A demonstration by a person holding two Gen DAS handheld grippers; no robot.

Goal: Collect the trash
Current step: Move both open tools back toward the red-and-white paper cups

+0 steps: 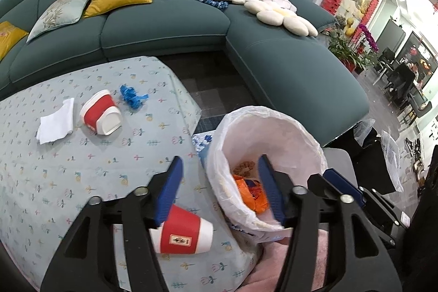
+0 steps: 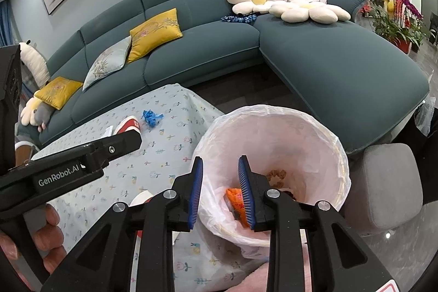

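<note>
Left hand-held gripper (image 1: 219, 182): jaws spread wide, nothing between them. Its left finger is over the desk (image 1: 82, 168), its right finger over the mouth of the lined trash bin (image 1: 273, 122). The bin stands just beside the desk's right edge.

Right hand-held gripper (image 2: 220, 190): jaws released, a moderate gap, empty. Both fingers (image 2: 195, 190) sit over the bin's near rim (image 2: 273, 114), pointing into it.

Hidden or unclear:
- Bin contents only partly readable. An orange wrapper (image 1: 247, 190) lies at the bottom, partly covered by the gripper fingers in both views; a tan crumpled item (image 2: 277, 174) sits behind it, identity not clear.
- Near red-and-white paper cup (image 1: 183, 233) lies on its side on the desk, directly below the left gripper's left finger, its base end covered by the gripper frame. In the right wrist view only a white sliver of it shows.
- Lower edges of the desk and bin are cut off by the gripper bodies.

Remaining trash on the desk, well apart from both grippers, toward the sofa (image 1: 164, 26): a second red-and-white paper cup (image 1: 101, 112) on its side, a white tissue (image 1: 56, 125) just left of it, and a blue ribbon scrap (image 1: 131, 96) just right of it.
</note>
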